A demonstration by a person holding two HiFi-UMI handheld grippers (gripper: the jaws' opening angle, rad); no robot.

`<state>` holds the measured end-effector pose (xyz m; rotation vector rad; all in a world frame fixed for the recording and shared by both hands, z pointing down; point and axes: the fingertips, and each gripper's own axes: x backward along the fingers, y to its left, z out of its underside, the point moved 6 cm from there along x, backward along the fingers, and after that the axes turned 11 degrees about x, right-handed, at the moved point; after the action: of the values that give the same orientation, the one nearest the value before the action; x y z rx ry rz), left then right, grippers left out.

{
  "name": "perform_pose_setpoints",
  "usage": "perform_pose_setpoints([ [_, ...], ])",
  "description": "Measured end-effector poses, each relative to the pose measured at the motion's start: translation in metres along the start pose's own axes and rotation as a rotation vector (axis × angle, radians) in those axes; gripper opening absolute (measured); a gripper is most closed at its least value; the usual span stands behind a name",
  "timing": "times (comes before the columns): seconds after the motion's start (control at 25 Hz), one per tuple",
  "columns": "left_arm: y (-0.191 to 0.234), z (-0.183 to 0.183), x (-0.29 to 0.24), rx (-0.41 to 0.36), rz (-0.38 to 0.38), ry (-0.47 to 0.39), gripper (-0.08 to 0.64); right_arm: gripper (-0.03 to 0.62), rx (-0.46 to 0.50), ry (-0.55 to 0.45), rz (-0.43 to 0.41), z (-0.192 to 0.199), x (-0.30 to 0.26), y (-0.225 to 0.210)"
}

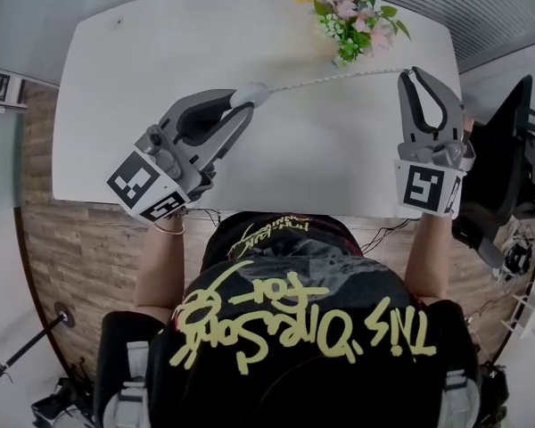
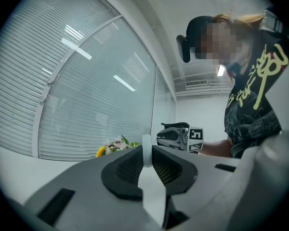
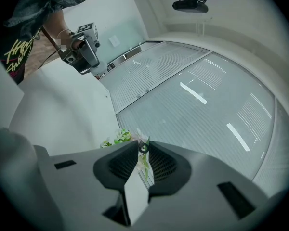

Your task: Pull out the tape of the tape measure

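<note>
Over the white table (image 1: 116,78), my left gripper (image 1: 248,99) is shut on the small white round tape measure case (image 1: 255,94). In the left gripper view the case (image 2: 146,148) sits edge-on, pinched between the dark pads. A thin pale tape (image 1: 334,79) runs right from the case, stretched in a nearly straight line. My right gripper (image 1: 411,73) is shut on the tape's end near the table's right edge. In the right gripper view a small ring at the tape's end (image 3: 143,148) is clamped between the pads. Each gripper shows in the other's view: the right gripper (image 2: 180,136) and the left gripper (image 3: 84,49).
A bunch of pink, yellow and green flowers (image 1: 348,16) stands at the table's far edge, just behind the stretched tape. A black office chair (image 1: 517,150) is close to the table's right end. Slatted blinds behind glass (image 2: 86,95) run along the far side.
</note>
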<state>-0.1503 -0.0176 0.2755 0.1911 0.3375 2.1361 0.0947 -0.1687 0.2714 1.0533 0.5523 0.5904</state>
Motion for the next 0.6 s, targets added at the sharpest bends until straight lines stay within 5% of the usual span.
perform_pose_setpoints([
  [0.6,0.008,-0.006,0.02,-0.008,0.054,-0.009,0.057,0.072,0.013,-0.021,0.02,-0.041,0.002,0.011],
])
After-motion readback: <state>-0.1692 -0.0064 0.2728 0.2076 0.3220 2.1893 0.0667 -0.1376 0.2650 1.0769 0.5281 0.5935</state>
